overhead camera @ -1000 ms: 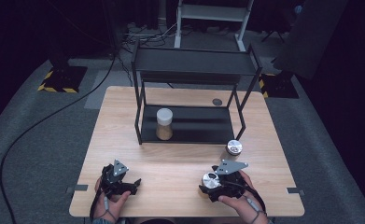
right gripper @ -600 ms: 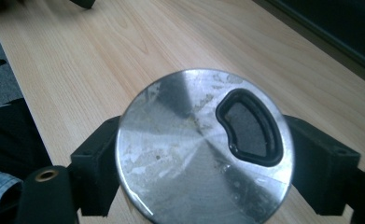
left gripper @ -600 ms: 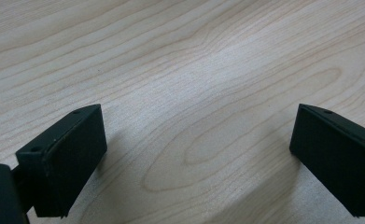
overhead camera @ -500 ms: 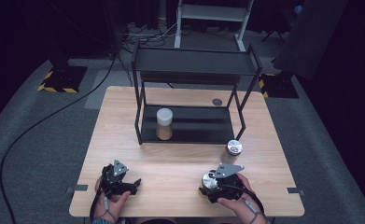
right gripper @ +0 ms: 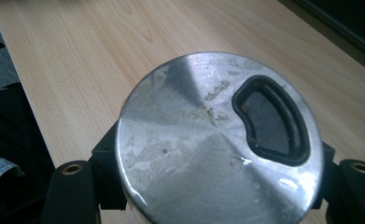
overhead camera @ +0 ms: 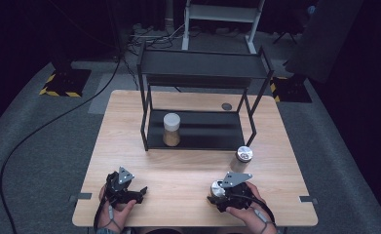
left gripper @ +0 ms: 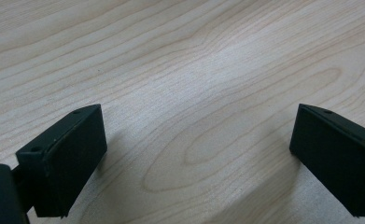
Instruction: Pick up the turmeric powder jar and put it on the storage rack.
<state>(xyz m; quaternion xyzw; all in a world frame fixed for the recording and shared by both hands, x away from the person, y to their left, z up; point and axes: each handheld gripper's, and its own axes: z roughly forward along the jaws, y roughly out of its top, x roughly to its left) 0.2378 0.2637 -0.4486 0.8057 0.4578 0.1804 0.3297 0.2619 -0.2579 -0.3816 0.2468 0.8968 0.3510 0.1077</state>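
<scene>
Now steel-lidded jar (right gripper: pixel 217 144) clamped btwn right tool (right gripper: pixel 213 186) jaws.

The left gripper (left gripper: pixel 196 163) points down at the pale wooden table (left gripper: pixel 185 60), whose grain runs in long sweeping lines from about eight o'clock toward two o'clock. Its two black jaws stand wide apart, one at seven o'clock and the other at four o'clock. Bare wood lies between them, with an oval grain figure near the middle.
</scene>
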